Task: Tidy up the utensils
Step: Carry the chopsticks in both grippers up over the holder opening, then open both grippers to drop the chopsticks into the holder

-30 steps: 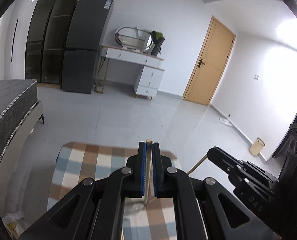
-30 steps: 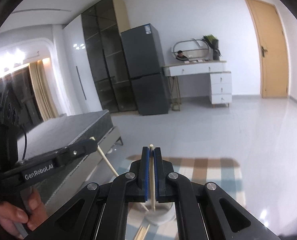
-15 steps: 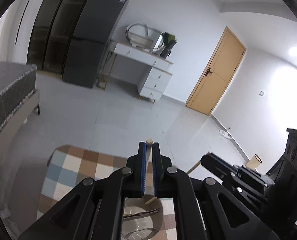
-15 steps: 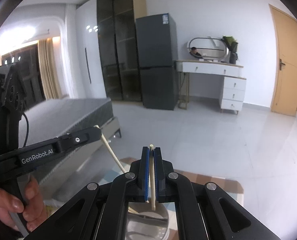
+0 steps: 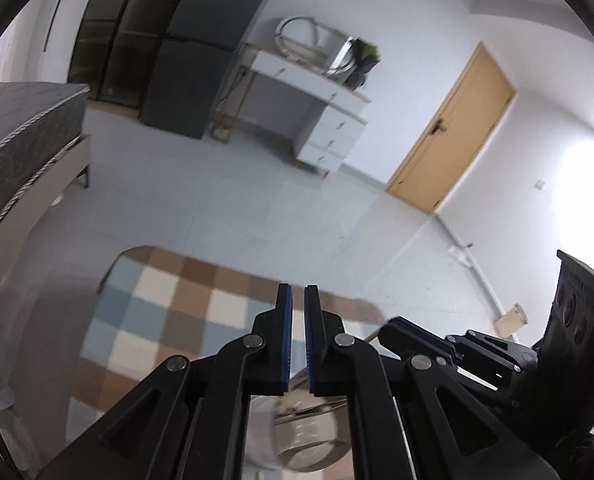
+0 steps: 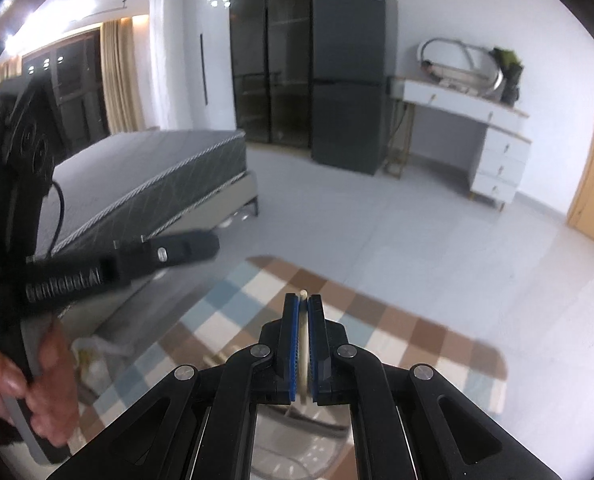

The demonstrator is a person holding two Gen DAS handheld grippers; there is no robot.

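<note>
My left gripper (image 5: 297,296) hangs over a metal bowl (image 5: 309,444) on the checked tablecloth (image 5: 157,320). Its blue pads stand a thin slit apart and no stick shows between them. A blurred pale piece lies in the bowl beside metal utensils (image 5: 321,406). My right gripper (image 6: 304,302) is shut on a pale chopstick (image 6: 304,294), whose tip pokes out above the pads, over the same bowl (image 6: 317,430). From the left wrist view the right gripper (image 5: 387,326) sits close on the right, with its chopstick (image 5: 372,336) showing below. The left gripper (image 6: 211,245) appears blurred, with nothing hanging from it.
A person's hand (image 6: 45,380) grips the left tool. The tablecloth (image 6: 417,340) ends at a rounded far edge. Beyond it is grey floor, a bed (image 6: 145,176) on the left, a dark fridge (image 6: 353,80), a white dresser (image 6: 493,140) and a wooden door (image 5: 453,136).
Both grippers have sunk toward the bowl. The chopstick that stood between the left pads and hung below that gripper is gone from them. The right gripper still holds its chopstick.
</note>
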